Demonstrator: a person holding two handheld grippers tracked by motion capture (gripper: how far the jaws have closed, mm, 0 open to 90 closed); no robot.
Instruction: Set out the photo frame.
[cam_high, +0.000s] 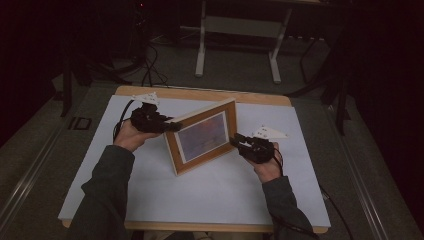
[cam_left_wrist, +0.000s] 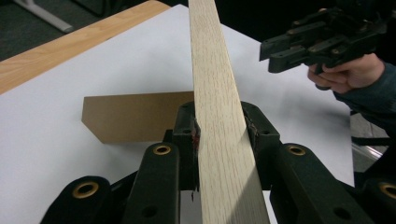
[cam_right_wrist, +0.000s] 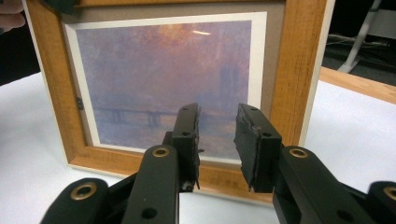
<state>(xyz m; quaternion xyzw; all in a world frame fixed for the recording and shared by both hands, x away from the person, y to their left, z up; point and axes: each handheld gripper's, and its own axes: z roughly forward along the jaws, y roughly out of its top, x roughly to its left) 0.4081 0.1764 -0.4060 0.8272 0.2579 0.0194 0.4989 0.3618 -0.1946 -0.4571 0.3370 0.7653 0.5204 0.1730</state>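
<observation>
High view: a wooden picture frame (cam_high: 202, 136) stands tilted on the white table (cam_high: 210, 195). The left gripper (cam_high: 172, 125) clamps its edge, steadying it; the right gripper (cam_high: 236, 142) waits beside, jaws parted, empty.

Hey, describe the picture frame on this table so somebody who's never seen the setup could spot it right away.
On the white sheet covering the wooden table, look near the middle, between the person's two hands. The picture frame stands there tilted, its edge clamped in the left tongs. Its light wood border surrounds a hazy purple and orange print, unlike the black tools beside it.
</observation>
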